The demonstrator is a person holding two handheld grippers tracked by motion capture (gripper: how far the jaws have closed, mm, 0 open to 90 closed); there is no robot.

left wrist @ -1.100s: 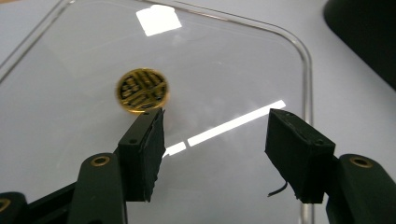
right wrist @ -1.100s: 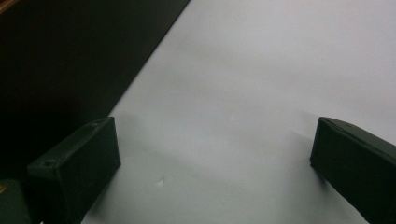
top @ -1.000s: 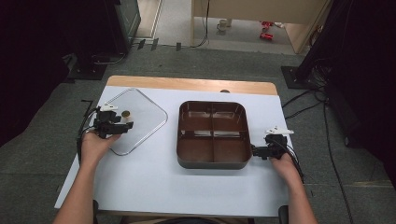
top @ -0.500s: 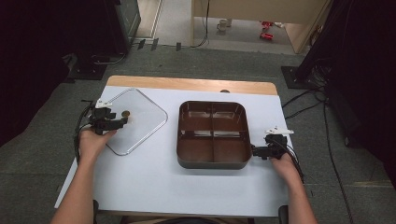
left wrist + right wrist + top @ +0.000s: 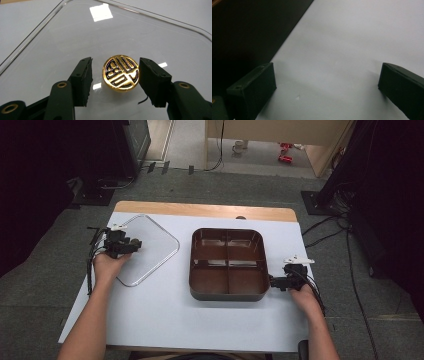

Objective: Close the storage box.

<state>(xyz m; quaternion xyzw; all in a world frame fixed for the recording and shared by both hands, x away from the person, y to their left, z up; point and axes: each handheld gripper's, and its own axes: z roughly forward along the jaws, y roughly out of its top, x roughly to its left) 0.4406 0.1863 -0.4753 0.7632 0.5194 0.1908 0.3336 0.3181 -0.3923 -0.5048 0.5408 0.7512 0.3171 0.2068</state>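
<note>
— Straddling the gold knob (image 5: 121, 73), the left tongs (image 5: 115, 81) have just been closing, pads not yet touching it.

— Take that knob; the clear lid (image 5: 145, 247) on the worktop (image 5: 165, 320) looks light, stiff, slippery.

— Right tongs (image 5: 325, 92)?

— Released, beside the brown tray (image 5: 227, 292).

The left gripper (image 5: 131, 243) has slid toward 9 o'clock across the clear lid (image 5: 156, 251). Its jaws have just been closing around the gold knob (image 5: 121, 73), not yet touching it.

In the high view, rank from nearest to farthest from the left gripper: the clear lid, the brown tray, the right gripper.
Measured from the left gripper:
1. Clear lid, right under its jaws at the table's left.
2. Brown tray, mid-table, four compartments.
3. Right gripper, beyond the tray's right edge.
</note>
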